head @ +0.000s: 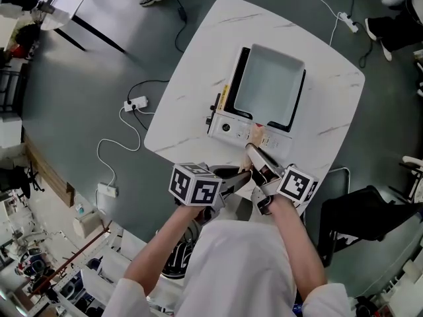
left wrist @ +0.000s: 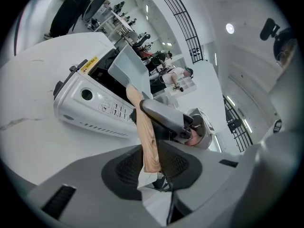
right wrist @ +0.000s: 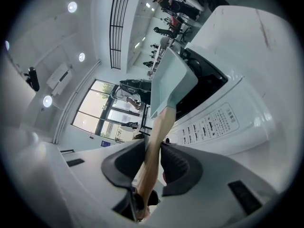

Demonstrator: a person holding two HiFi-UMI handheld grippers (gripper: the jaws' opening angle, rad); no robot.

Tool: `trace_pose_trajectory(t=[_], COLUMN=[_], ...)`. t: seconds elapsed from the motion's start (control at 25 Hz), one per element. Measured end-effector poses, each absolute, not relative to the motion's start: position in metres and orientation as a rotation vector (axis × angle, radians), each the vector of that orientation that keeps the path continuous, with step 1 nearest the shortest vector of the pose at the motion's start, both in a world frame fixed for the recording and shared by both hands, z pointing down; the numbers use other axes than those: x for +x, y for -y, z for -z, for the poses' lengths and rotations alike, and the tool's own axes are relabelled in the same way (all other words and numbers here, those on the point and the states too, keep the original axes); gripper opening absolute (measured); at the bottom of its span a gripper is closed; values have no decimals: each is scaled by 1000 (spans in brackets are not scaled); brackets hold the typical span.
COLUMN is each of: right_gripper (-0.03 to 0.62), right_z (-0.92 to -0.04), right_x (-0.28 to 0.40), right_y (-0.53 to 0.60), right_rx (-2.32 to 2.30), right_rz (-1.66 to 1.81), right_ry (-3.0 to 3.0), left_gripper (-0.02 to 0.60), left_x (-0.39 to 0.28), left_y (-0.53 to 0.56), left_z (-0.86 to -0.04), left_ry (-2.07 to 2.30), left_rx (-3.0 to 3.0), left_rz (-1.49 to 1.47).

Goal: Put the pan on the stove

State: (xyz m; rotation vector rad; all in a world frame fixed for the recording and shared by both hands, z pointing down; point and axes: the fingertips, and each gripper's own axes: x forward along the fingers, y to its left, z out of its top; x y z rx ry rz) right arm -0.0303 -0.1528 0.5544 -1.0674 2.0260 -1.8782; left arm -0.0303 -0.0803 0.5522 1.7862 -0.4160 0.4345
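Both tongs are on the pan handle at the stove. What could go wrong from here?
1. The left tongs and right tongs both clamp only the wooden handle, so the pan hangs far out and could twist in the grip.
2. The pan looks tilted over the stove; releasing before it sits flat may let it drop.
3. The handle crosses the control panel and might press a button.

Ahead of two claws, left gripper [head: 242, 176] and right gripper [head: 255, 156]: one square pan [head: 268, 84], one stove [head: 228, 127], one table [head: 211, 45].
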Motion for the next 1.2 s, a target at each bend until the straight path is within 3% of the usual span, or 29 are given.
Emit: trace_pose_trajectory(t=[0.4, 0.48, 0.56, 0.68, 1.2], right_gripper=[118, 143, 214, 273, 305], right_z=[-553, -552, -552, -553, -493], right_x=[-30, -31, -31, -28, 36], right_y=[154, 153, 152, 149, 126], right_rx=[-1046, -1038, -1030, -1059, -1307], right_rz=[1888, 1894, 1904, 1904, 1586], right_ry=[-2031, -2035, -2025, -2047, -2323], left_gripper=[106, 114, 141, 221, 262], left_x=[-27, -27, -27, -28, -61], left_y=[83, 84, 85, 85, 93], left_z=[-551, -552, -553, -549, -479], left_ry=[438, 446, 456, 461, 869], left_rx=[1756, 1762, 1766, 1772, 2052], left_rz=[-361, -366, -362, -326, -250])
